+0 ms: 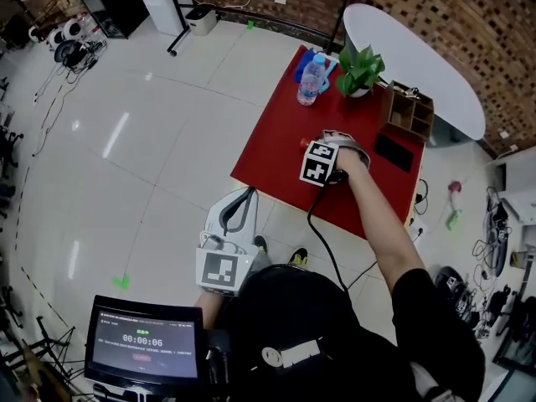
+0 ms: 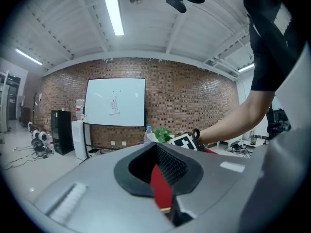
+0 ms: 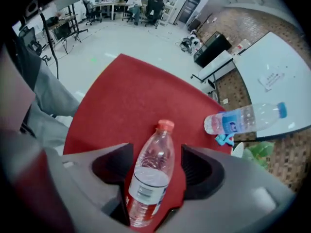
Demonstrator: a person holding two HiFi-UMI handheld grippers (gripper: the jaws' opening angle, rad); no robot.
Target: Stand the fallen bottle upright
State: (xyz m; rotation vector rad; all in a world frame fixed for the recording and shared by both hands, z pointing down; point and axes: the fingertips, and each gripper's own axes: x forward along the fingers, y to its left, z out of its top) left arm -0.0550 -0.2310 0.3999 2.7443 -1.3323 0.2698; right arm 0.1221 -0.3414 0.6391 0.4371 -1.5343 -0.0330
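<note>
A clear bottle with a red cap (image 3: 151, 171) lies on its side on the red table (image 1: 272, 153). In the head view only the red cap (image 1: 305, 142) shows. My right gripper (image 3: 154, 178) points down over it, jaws wide apart, one on each side of the bottle without pressing on it. In the head view the right gripper (image 1: 325, 151) is mostly hidden under its marker cube. A second bottle with a blue cap (image 1: 310, 80) stands upright at the table's far end. My left gripper (image 1: 238, 212) hovers off the table's near-left corner, its jaws together and holding nothing.
A potted plant (image 1: 360, 69), a wooden box (image 1: 408, 110) and a flat black item (image 1: 395, 152) sit on the table's far right side. A white oval table (image 1: 419, 48) stands behind. A screen (image 1: 146, 342) is near my left side.
</note>
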